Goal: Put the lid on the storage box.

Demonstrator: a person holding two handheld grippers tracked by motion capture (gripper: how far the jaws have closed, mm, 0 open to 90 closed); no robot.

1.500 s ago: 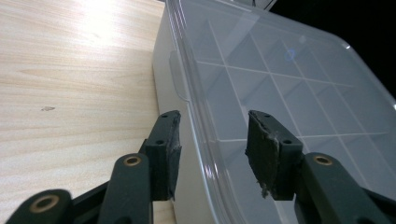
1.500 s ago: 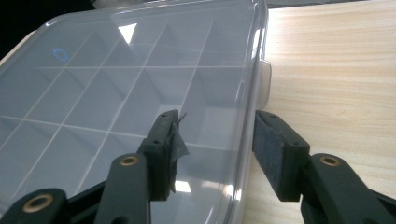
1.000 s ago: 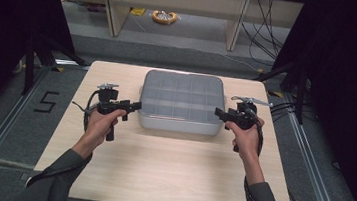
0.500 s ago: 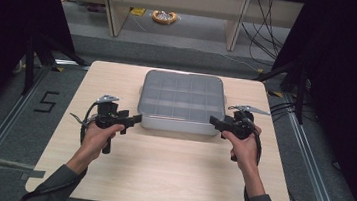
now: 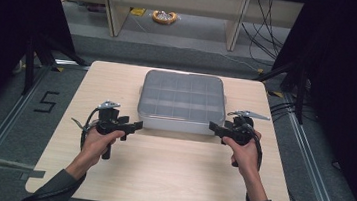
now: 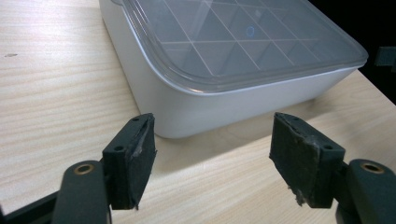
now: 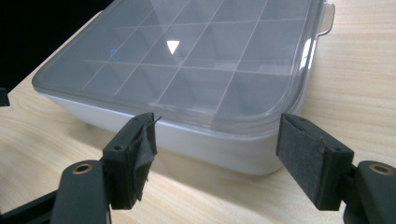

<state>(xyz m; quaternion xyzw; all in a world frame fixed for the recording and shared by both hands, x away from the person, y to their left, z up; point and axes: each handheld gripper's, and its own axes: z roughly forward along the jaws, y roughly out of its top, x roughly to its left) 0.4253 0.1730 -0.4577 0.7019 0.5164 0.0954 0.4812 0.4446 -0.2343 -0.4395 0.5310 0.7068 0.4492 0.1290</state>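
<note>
You are sitting at a pale wooden table (image 5: 168, 180) on a grey floor (image 5: 7, 128) marked with a black 5 (image 5: 47, 102). Ahead of you, light falls on wooden shelf legs (image 5: 110, 5), loose cables (image 5: 266, 14), with dark curtains (image 5: 3, 22) on both sides.

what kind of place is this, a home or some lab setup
Most likely a lab recording station: a bare wooden table holding one lidded compartment box, black curtains at both sides, and cables trailing across the floor.

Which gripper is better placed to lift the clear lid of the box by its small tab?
Probably the right gripper. It is open at the box's near right corner, and the lid tab sits on that right side. The left gripper, also open, faces the opposite corner, where I see no tab.
</note>
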